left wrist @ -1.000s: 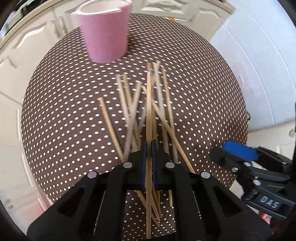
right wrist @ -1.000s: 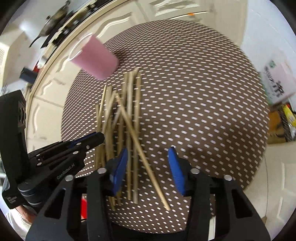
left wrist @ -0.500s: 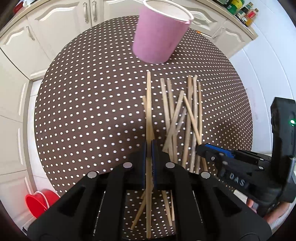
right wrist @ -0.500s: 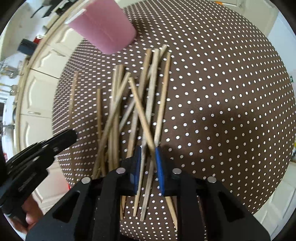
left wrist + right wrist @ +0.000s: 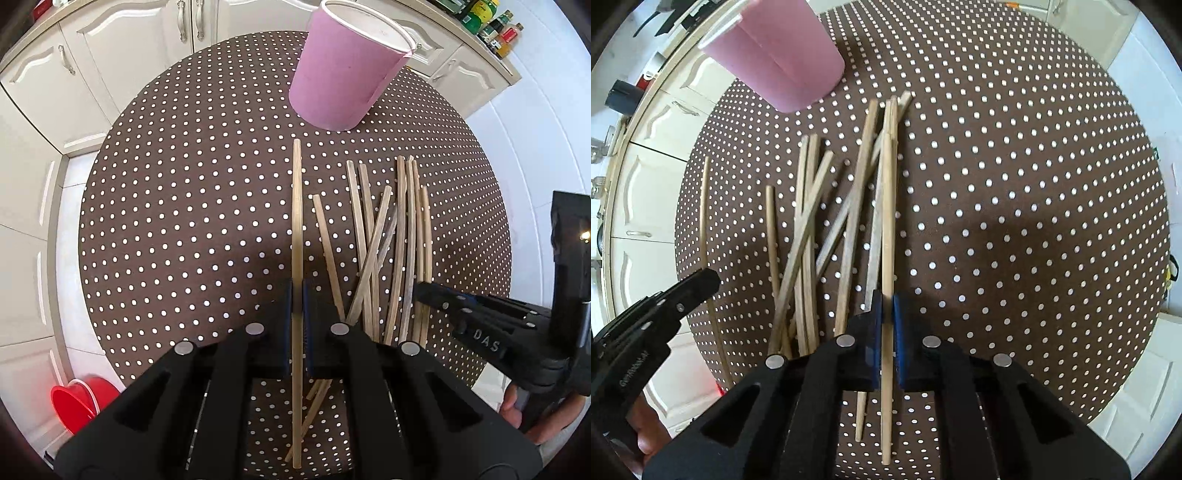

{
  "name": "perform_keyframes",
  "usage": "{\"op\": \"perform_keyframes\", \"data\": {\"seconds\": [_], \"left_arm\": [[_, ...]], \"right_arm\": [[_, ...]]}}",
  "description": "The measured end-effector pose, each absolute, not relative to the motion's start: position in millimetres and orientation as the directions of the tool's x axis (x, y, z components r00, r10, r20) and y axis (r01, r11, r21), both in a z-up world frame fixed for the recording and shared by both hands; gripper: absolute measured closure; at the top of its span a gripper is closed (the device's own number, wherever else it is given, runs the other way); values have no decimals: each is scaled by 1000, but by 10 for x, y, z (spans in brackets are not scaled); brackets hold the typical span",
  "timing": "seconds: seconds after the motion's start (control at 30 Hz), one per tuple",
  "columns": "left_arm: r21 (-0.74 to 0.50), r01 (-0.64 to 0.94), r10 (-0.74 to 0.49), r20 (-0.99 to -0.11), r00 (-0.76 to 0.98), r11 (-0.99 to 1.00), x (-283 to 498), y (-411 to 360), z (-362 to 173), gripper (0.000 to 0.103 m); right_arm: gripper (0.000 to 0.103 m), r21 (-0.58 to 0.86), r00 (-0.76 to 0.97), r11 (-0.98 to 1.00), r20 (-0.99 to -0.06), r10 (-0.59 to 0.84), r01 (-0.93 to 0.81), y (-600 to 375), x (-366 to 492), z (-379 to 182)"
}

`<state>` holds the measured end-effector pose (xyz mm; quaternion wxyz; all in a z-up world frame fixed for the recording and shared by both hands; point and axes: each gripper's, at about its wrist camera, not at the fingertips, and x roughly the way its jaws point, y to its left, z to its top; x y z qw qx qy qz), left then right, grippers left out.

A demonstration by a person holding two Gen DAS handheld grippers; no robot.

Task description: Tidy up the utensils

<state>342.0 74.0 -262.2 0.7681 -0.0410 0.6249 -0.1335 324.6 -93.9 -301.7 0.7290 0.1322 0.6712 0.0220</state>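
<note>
A pink paper cup stands upright at the far side of a round brown polka-dot table; it also shows in the right wrist view. Several wooden chopsticks lie in a loose pile on the table. My left gripper is shut on one chopstick, held above the table left of the pile. My right gripper is shut on another chopstick at the pile's right edge. Each gripper shows in the other's view.
White kitchen cabinets surround the table. A red bucket sits on the floor at lower left. Bottles stand on a counter at the far right. The table's right half holds only cloth.
My left gripper has carried its chopstick leftward away from the pile and closer to the cup. My right gripper has closed from open onto a chopstick at the pile's right edge.
</note>
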Motion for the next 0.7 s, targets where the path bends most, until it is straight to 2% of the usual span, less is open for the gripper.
{"op": "perform_keyframes", "data": {"seconds": [0.4, 0.7], "left_arm": [[-221, 135, -248, -940, 236, 966, 3345, 783, -2409, 97], [-205, 17, -196, -906, 375, 979, 3232, 779, -1970, 97]], "right_arm": [[98, 294, 224, 945, -940, 259, 145, -1267, 3323, -2397], [98, 391, 401, 918, -853, 334, 67, -1549, 3467, -1701]]}}
